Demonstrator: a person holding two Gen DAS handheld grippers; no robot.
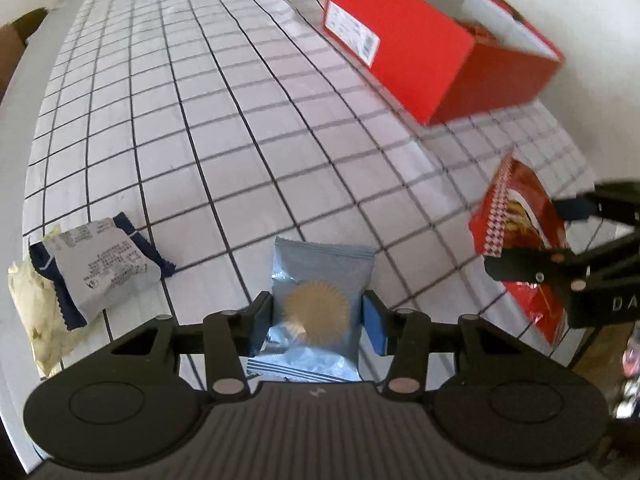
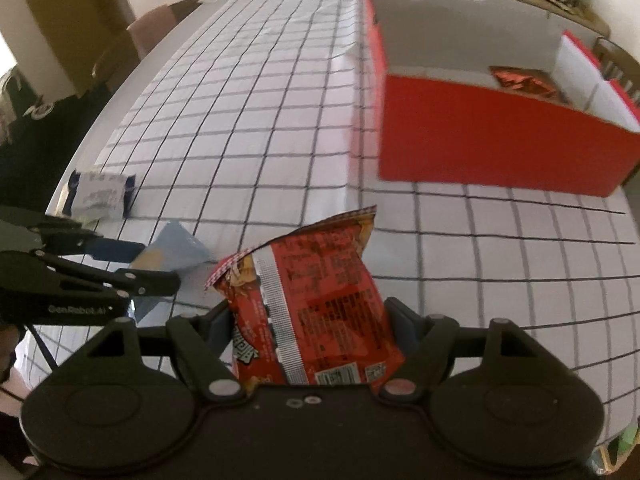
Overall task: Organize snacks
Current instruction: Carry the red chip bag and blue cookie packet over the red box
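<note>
2 snack packets are in hand at once, each gripper working its own. The left gripper [image 1: 318, 314] has its fingers on either side of a pale blue packet [image 1: 316, 308] lying on the worktop [image 1: 240, 120]; the blue pads sit at the packet's edges, but whether they press cannot be told. The right gripper [image 2: 310, 320] is clamped on a red snack bag [image 2: 316, 300], held upright and clear of the checked cloth, judged ready for carrying to the red box [image 2: 480, 128] at the far right. That box stands open-topped with 1 red packet [image 2: 520, 82] already inside. Near the left edge a grey-and-navy packet [image 1: 100, 264] lies on a crumpled pale wrapper [image 1: 32, 312], both untouched. Nothing stands between the red bag and the box; the 2 grippers work close together, so collision is the main risk.
</note>
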